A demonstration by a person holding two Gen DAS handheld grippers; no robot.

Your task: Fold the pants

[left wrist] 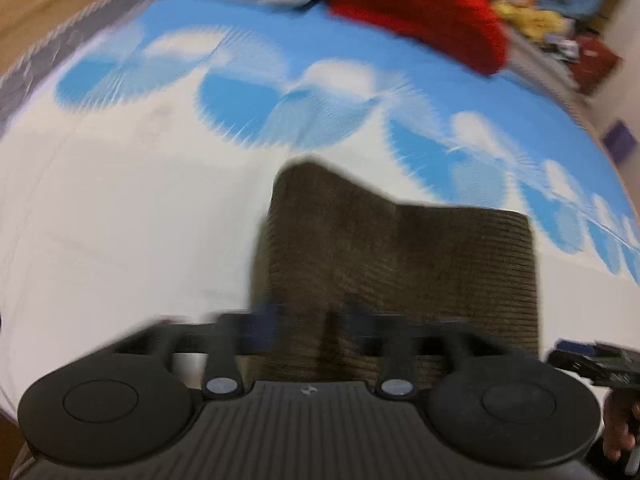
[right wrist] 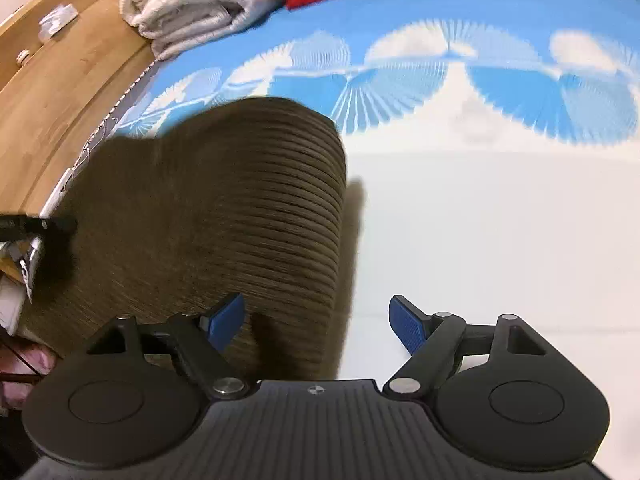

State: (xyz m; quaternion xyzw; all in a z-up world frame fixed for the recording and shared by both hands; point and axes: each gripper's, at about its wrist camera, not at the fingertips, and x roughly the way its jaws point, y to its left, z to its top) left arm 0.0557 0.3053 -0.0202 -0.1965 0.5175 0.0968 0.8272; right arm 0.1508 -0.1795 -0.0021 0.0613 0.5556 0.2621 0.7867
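The brown corduroy pants lie folded on the blue-and-white bed sheet. In the blurred left wrist view, my left gripper is over the near edge of the pants, fingers a small way apart with cloth between them; the grip is unclear. In the right wrist view, the pants rise in a curved fold at left. My right gripper is open, its left blue pad over the cloth, its right pad over the sheet. The left gripper's tip shows at far left.
A red garment and folded white towels lie at the far side of the bed. A wooden bed frame runs along the left. More clothes are piled beyond the bed.
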